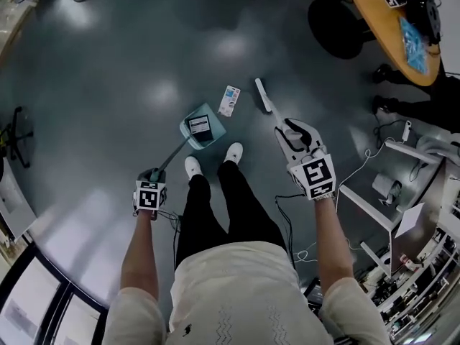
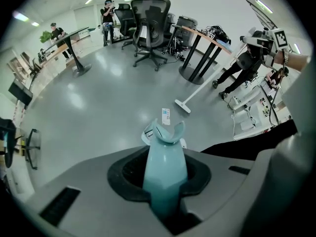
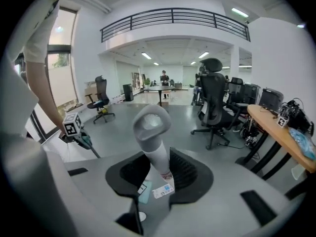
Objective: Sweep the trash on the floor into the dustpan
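Here the packet (image 1: 229, 100), the one piece of trash loose on the floor, lies between the two tools. The broom head (image 1: 263, 95) stands just to its right and a little farther off, apart from it. The teal dustpan (image 1: 202, 126) sits just to its left and nearer, its open edge turned toward the packet. The packet's long axis runs roughly far to near, across the line from broom to pan, so its long side faces the broom head.

The right gripper (image 1: 293, 136) has its jaws pressed onto the broom handle (image 3: 157, 149), whose grey-capped end rises between them in the right gripper view. Down past the handle, that view shows the packet and a corner of the pan on the floor. The left gripper (image 1: 150, 175) has its jaws clamped on the dustpan handle (image 2: 165, 174), and the teal shaft fills the gap between them. In the left gripper view the packet lies straight beyond the pan's lip, with the broom head farther on and to the right.

A dark-and-white wrapper (image 1: 198, 125) lies inside the pan, so part of the job looks done. The coming move is probably the right arm's: a short draw of the broom leftward and nearer, pushing the packet over the lip while the left gripper keeps that lip on the floor. The flat packet may skid past the pan's far corner if the stroke runs off line.
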Demonstrator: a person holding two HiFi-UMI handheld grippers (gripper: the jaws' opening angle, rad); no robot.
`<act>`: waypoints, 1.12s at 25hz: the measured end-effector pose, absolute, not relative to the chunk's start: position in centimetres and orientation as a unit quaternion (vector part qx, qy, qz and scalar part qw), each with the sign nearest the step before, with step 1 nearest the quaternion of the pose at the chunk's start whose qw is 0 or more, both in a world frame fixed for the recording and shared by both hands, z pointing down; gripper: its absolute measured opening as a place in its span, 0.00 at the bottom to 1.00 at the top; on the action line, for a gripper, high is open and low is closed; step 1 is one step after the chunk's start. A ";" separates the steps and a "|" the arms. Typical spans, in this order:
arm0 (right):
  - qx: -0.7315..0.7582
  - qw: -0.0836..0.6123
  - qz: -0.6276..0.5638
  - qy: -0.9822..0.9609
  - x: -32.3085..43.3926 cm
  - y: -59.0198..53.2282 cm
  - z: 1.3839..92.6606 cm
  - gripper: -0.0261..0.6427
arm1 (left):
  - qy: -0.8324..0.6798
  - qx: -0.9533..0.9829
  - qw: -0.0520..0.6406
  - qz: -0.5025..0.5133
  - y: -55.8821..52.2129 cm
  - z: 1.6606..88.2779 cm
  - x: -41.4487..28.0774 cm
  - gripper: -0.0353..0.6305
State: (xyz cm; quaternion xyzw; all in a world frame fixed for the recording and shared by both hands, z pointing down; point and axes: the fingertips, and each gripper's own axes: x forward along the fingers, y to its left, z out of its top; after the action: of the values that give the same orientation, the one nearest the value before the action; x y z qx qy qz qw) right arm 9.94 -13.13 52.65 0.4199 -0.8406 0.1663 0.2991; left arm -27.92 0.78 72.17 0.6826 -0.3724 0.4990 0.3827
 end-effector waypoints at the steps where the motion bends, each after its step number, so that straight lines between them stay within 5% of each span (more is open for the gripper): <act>1: 0.404 0.299 0.169 -0.848 8.5 -12.8 52.7 0.22 | -0.374 0.682 0.383 0.498 0.6 72.2 -27.6 0.19; 13: 0.288 0.224 0.221 -0.905 -5.4 -8.3 49.4 0.24 | -0.368 0.694 0.378 0.491 -0.2 73.1 -27.0 0.19; 28: 0.299 0.184 0.287 -0.891 -12.5 -3.1 47.7 0.24 | -0.361 0.709 0.382 0.470 0.6 73.7 -29.5 0.19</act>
State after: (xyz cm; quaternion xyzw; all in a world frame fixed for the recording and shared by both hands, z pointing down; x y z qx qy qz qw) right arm -12.49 -3.13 47.66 0.2990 -0.8913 0.2866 0.1844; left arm -29.51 0.60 73.72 0.7088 -0.3614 0.4703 0.3818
